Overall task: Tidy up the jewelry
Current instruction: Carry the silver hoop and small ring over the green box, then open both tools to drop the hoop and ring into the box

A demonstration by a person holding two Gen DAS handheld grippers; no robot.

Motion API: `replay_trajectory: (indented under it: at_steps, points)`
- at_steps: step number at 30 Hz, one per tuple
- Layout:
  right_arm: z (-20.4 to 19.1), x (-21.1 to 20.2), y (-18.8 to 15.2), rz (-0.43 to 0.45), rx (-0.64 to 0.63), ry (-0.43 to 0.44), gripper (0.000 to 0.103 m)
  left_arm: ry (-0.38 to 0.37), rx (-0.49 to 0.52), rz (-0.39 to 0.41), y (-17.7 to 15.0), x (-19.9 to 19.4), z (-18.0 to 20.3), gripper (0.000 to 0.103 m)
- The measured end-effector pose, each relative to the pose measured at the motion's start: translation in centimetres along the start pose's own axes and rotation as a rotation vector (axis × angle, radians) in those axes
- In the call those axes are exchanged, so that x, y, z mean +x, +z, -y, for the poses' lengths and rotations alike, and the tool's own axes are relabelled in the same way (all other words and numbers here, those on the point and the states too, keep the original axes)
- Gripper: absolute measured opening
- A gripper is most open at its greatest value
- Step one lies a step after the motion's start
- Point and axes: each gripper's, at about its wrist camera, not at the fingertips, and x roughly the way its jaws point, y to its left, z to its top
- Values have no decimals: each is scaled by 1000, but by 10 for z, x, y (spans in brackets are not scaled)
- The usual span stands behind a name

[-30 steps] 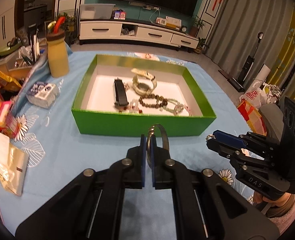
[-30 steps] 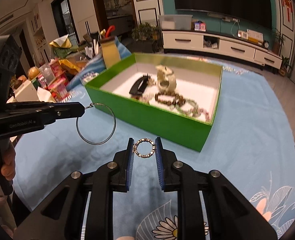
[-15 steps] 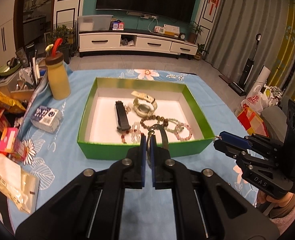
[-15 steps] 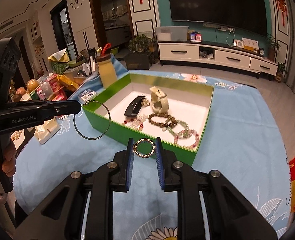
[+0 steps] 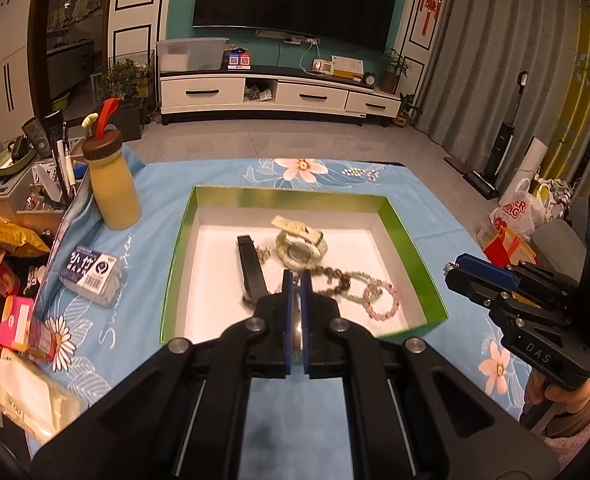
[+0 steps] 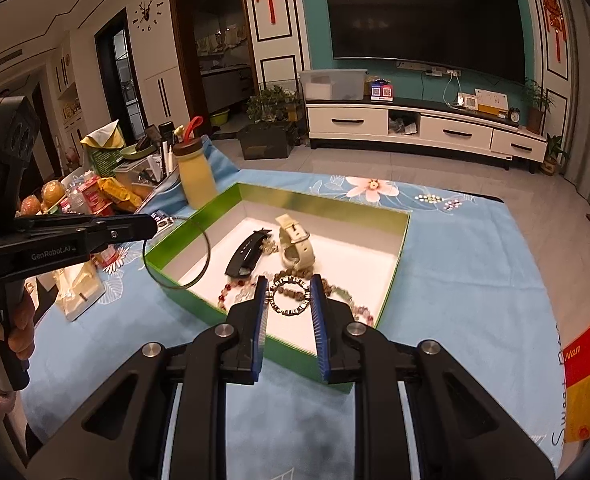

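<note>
Both grippers risen over green box [image 6: 391, 276], rings still clamped.

Both tongs now sit higher and further forward than a second ago. The left tongs [image 5: 293, 280] carry the thin wire hoop [image 6: 177, 254] from above the blue cloth in front of the green box [image 5: 415, 240] to over its near left corner. The right tongs [image 6: 289, 300] bring the small beaded ring [image 6: 289, 295] from above the cloth to over the box's near wall.
</note>
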Motion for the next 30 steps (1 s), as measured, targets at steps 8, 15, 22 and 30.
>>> replay_trajectory:
  at_steps: [8,15,22,30]
  points:
    - [22,44,22,-49,74,-1,21,11,-54,-59,22,49,-20,3]
    - [38,91,28,-144,160,-11,46,40,-130,-118,22,69,-42,55]
    - [42,82,27,-144,193,-13,52,71,-119,-158,16,61,-35,90]
    - [30,47,28,-203,141,-79,97,180,-35,-202,18,36,-11,101]
